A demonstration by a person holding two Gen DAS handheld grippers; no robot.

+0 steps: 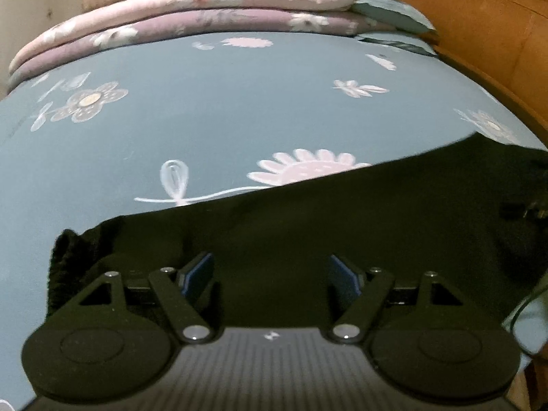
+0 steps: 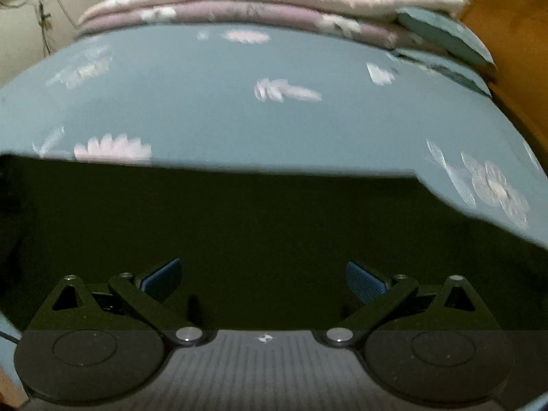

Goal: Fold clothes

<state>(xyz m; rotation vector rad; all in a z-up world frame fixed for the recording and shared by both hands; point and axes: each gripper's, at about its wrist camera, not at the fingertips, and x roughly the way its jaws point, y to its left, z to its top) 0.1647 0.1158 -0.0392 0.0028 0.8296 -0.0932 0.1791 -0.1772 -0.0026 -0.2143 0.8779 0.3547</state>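
A black garment (image 1: 342, 212) lies flat on a blue flowered bedsheet (image 1: 205, 109). It also fills the lower half of the right wrist view (image 2: 257, 222) on the same sheet (image 2: 222, 120). My left gripper (image 1: 270, 274) is open just above the garment near its left corner, nothing between its blue pads. My right gripper (image 2: 263, 279) is open wide over the garment's middle, empty. The garment's far edge runs straight across both views.
Folded pink and mauve quilts (image 1: 205, 7) lie stacked at the far end of the bed, also in the right wrist view (image 2: 257, 0). Blue pillows (image 2: 445, 30) lean beside them. A wooden headboard (image 1: 479, 34) borders the right side.
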